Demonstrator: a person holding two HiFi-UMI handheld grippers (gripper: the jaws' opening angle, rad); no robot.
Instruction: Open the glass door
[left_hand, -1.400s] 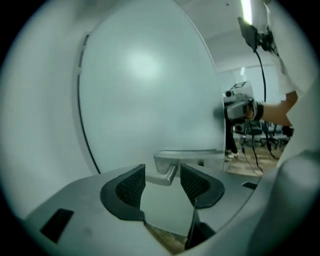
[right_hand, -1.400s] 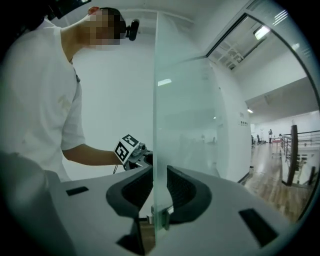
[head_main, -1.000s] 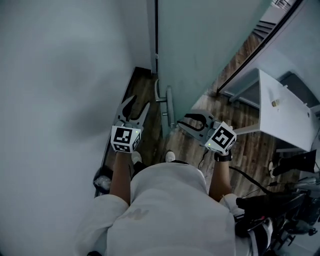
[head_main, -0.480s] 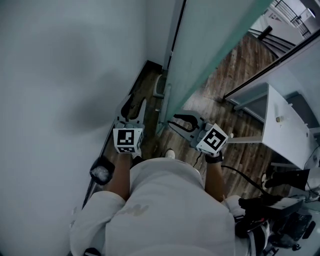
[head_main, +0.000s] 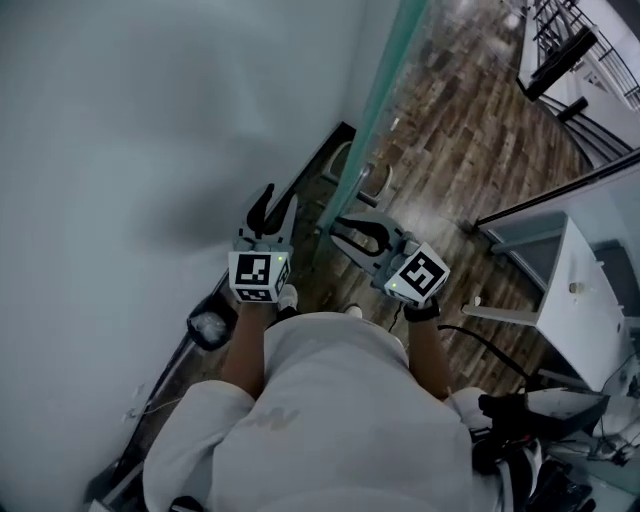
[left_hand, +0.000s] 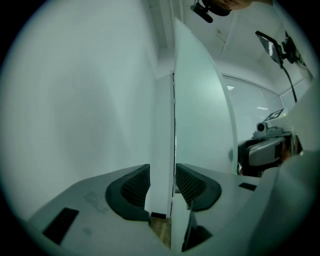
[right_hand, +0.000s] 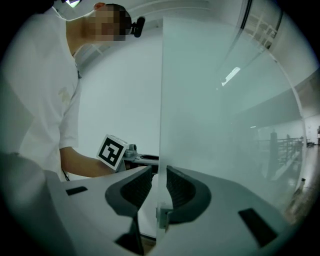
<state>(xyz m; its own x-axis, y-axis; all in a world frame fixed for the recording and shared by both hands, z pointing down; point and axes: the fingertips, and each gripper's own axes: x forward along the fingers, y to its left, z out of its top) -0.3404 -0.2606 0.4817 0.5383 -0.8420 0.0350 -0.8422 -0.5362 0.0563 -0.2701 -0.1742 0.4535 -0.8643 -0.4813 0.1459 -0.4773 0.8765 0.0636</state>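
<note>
The glass door (right_hand: 230, 130) stands ajar, to the right of the white wall (head_main: 120, 150); the right gripper (right_hand: 159, 174) has its jaws slightly apart around the door's near edge, without clamping it; the left gripper (left_hand: 162, 172), whose jaws have just been closing a little but are still apart, holds nothing.

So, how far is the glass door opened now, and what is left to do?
Done: the glass door stands partly open, its free edge swung off the wall. In hand: the right gripper has that edge between its jaws, which stand apart, not clamped on it. Left: probably to swing it wider, since the gap looks narrow in the head view.
</note>
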